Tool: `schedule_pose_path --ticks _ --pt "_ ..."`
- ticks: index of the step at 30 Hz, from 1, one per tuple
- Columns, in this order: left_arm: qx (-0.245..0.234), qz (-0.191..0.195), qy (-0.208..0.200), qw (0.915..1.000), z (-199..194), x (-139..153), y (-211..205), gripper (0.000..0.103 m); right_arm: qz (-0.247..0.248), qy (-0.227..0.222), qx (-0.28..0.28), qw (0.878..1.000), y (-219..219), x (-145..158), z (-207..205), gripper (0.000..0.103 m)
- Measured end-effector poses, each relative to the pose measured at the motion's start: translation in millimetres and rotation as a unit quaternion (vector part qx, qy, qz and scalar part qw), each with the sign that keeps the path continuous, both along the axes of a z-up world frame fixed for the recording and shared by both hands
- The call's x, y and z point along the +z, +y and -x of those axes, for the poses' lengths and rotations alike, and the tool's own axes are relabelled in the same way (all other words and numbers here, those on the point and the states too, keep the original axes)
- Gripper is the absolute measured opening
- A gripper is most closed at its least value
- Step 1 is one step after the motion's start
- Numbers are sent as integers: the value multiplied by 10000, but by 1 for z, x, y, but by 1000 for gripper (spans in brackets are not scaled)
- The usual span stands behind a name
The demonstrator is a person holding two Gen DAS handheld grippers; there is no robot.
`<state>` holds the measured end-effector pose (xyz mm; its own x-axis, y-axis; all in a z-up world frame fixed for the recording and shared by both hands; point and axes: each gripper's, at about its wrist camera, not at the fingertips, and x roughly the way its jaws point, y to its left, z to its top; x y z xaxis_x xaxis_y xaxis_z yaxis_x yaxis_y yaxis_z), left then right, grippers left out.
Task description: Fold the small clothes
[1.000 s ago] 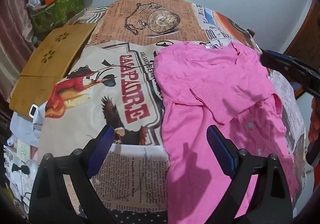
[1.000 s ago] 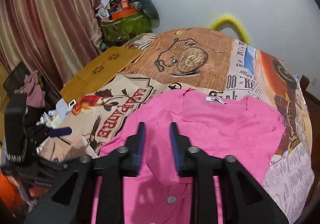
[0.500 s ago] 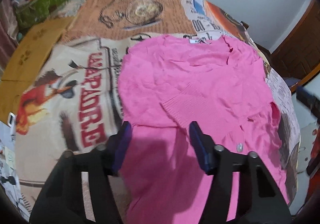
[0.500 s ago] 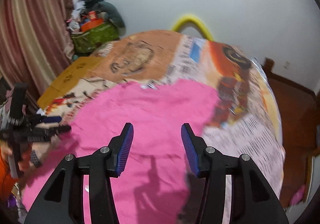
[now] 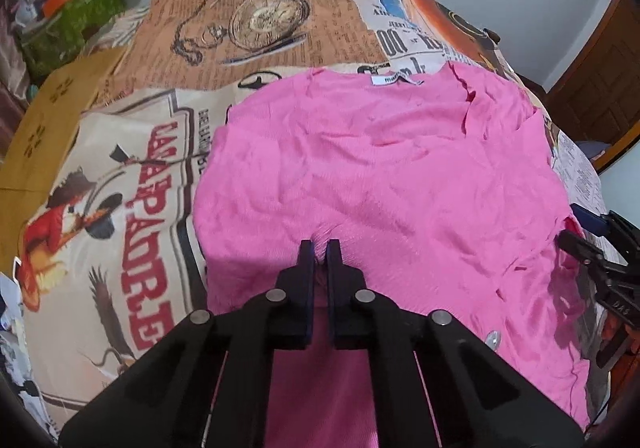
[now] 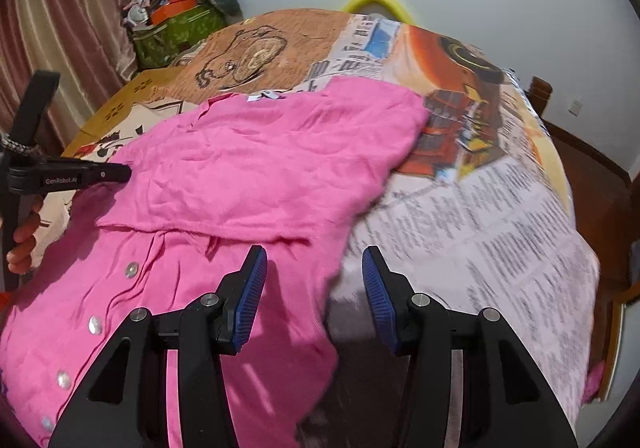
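A pink buttoned cardigan [image 5: 380,176] lies spread on a table covered with a newspaper-print cloth [image 5: 132,208]. Its upper part is folded over the lower part, and it also shows in the right wrist view [image 6: 248,168]. My left gripper [image 5: 319,248] is shut on a pinch of the pink knit cuff at the cardigan's middle. It appears from the side in the right wrist view [image 6: 120,173]. My right gripper [image 6: 314,268] is open and empty, low over the cardigan's right edge. It shows at the right rim of the left wrist view [image 5: 576,226].
A low wooden board [image 5: 44,128] lies at the table's left side. A green box with clutter [image 6: 176,28] stands at the back left by a curtain. A yellow ring [image 6: 376,0] rises behind the table. A wooden door [image 5: 600,88] is at the right.
My left gripper moved right onto the cardigan and shut on the knit cuff. My right gripper opened, swung right and came down to the cardigan's right edge.
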<state>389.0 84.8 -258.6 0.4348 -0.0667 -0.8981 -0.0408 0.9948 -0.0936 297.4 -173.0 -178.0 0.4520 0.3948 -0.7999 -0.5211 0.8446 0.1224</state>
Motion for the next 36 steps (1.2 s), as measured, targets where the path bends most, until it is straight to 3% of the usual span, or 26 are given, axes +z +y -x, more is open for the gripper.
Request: schedule_pose_path --ticks 3,7,9,13,18,21,27,31,36 --pt "15 -122 -230 9997 0 11 0 3 90 -150 56 9998 10 -4 -3 45" --pt "78 -80 -573 9983 0 32 0 3 83 -114 -70 9999 5 -7 -9 23" --pt "98 -277 -703 9971 -4 39 -1 3 10 -21 -212 9998 -4 -10 -12 21" --pt "237 -256 -448 9984 -17 27 7 3 -80 19 -375 9993 -19 -9 -6 16" --pt "630 -216 142 9977 -23 -3 22 8 50 -29 -318 9995 -20 -1 4 16" --pt "700 39 204 9973 -13 -5 29 21 66 22 -302 9995 -22 3 8 17" --pt "398 38 -27 9992 11 12 22 52 -131 -99 -177 9997 -18 21 19 26" --pt "58 -195 3 9998 15 7 2 56 -264 -202 -86 9994 -2 27 11 37" --pt "-60 -614 61 9981 14 -12 -8 63 -245 133 -63 9996 19 4 -5 37"
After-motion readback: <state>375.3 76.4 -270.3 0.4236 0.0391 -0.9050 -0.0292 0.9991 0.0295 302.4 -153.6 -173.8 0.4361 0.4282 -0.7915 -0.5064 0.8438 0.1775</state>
